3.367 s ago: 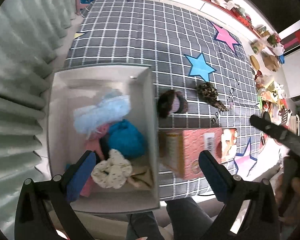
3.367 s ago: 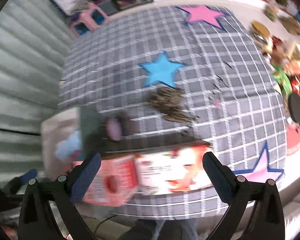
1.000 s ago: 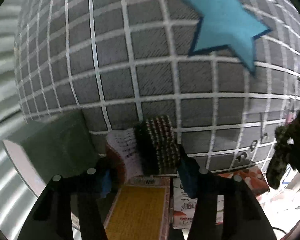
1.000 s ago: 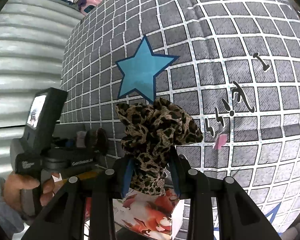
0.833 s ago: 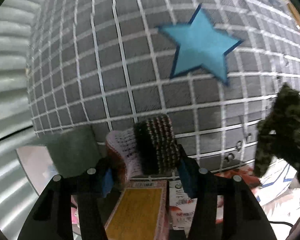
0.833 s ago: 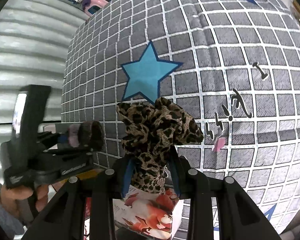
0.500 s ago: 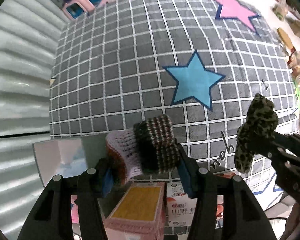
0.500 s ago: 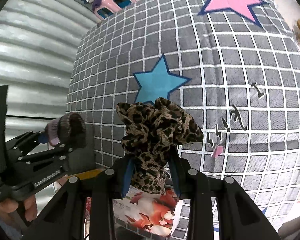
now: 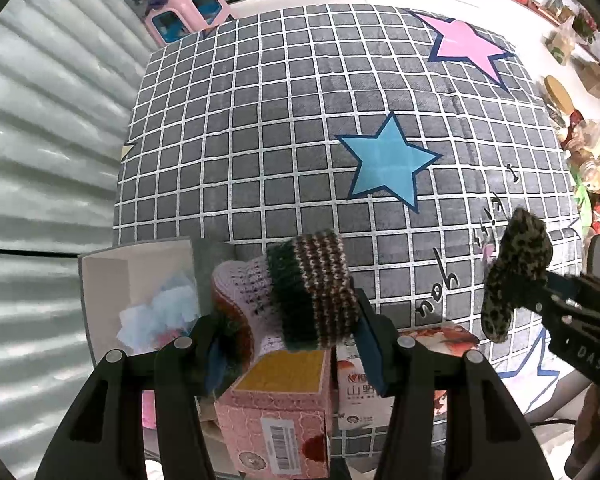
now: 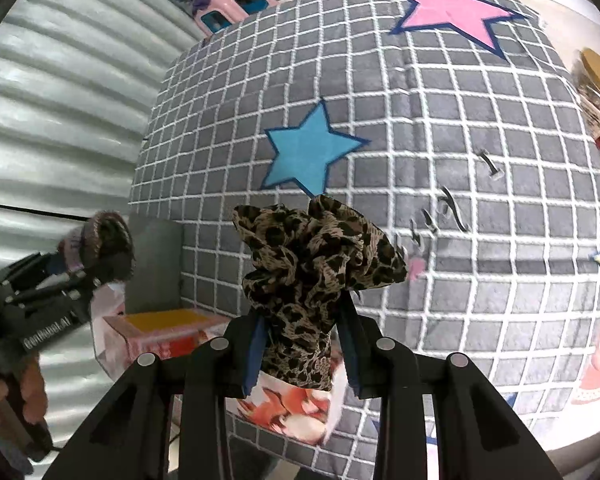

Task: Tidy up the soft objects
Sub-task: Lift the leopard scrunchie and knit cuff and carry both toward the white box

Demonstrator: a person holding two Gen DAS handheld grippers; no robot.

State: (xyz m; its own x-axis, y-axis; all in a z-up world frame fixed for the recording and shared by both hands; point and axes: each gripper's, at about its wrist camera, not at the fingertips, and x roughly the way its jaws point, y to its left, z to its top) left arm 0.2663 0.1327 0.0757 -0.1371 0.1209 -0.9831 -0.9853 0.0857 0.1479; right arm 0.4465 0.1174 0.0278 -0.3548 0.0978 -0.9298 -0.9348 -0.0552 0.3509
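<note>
both grippers loaded and lifted off the rug point(image 9: 260, 128); looks like the carry step, each soft thing on its way to the white box point(image 9: 100, 276) at the rug's left edge.

left gripper point(image 9: 288, 344): fingers closed most of the way on a knitted sock point(image 9: 308, 288), pink foot and striped dark cuff bulging up between the pads. it hangs above a pink carton point(image 9: 276, 412), just right of the box, which already holds pale blue and pink soft things.

right gripper point(image 10: 300, 352): fingers drawn in tight on a leopard-print scrunchie point(image 10: 316, 264), pinched low, ruffles fanning above the tips. held in the air to the right of the sock, well apart from the box.

next, by my guess: swing left over the opening, lower, let go; the scrunchie has farther to travel.
</note>
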